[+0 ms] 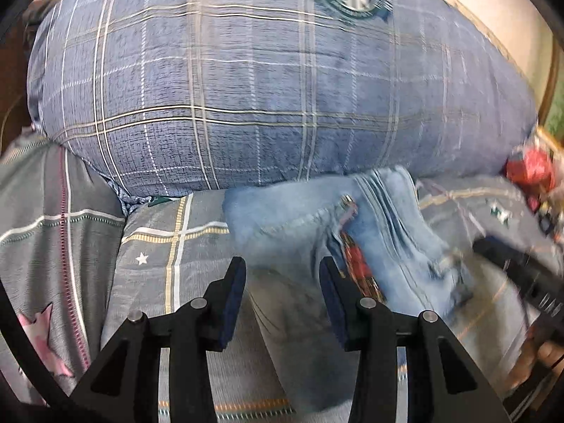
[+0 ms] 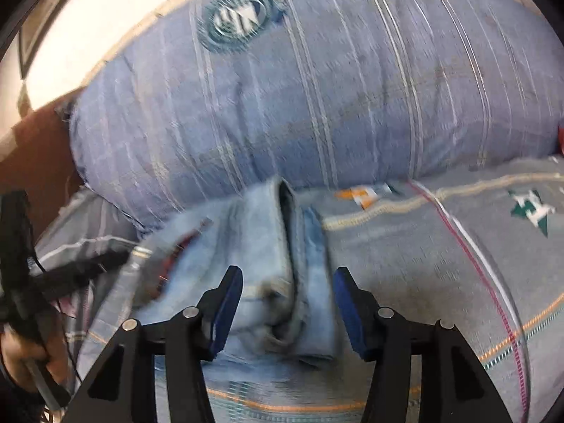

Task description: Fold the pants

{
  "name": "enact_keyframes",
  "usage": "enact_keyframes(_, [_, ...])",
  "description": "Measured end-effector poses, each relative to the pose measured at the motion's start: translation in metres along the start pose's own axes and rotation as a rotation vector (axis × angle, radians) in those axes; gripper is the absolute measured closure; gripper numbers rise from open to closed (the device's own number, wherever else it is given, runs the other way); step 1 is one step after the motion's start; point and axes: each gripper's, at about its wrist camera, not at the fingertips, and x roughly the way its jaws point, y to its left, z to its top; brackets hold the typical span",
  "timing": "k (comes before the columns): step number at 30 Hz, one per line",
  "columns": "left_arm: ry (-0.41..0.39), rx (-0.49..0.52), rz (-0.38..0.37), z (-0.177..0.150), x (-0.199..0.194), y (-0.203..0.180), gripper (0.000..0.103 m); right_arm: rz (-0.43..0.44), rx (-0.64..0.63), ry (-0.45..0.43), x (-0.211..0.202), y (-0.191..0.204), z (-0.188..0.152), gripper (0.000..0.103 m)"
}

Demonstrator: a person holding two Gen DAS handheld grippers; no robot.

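Now the left gripper (image 1: 282, 275) stands spread, nothing between its pads, the pale denim pants (image 1: 299, 225) just ahead and running under it; the right gripper (image 2: 287, 287) is likewise spread, straddling the folded pants without pinching

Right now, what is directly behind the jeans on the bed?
A big blue plaid pillow lies right behind the light blue jeans, with grey patterned bedding beneath. The pillow hides whatever is behind it, and the jeans cover the bedding under them.

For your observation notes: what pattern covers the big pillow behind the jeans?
Blue plaid pillow with pale stripes, clearest from the left wrist.
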Motion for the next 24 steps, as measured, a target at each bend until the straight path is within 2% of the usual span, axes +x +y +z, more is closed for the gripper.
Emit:
enact_keyframes(3, [0.034,0.06,0.024,-0.015,0.007,-0.017,0.059,0.029,-0.025,-0.011,-0.003,0.017,0.004,0.046])
enact_keyframes(5, [0.052,0.083,0.042,-0.028,0.014,-0.025,0.059,0.026,-0.045,0.013,0.005,0.024,0.001,0.046])
enact_keyframes(9, [0.028,0.081,0.064,-0.035,0.017,-0.028,0.058,-0.044,-0.094,0.179,0.051,0.018,-0.029,0.043])
enact_keyframes(12, [0.042,0.08,0.065,-0.033,0.018,-0.028,0.058,0.006,-0.058,0.142,0.05,0.009,-0.034,0.043])
enact_keyframes(19, [0.034,0.052,0.06,-0.035,0.008,-0.028,0.058,-0.009,-0.048,0.175,0.038,0.017,-0.015,0.041])
enact_keyframes(24, [0.029,0.012,0.051,-0.038,-0.001,-0.025,0.058,-0.046,-0.095,0.17,0.016,0.024,-0.018,0.039])
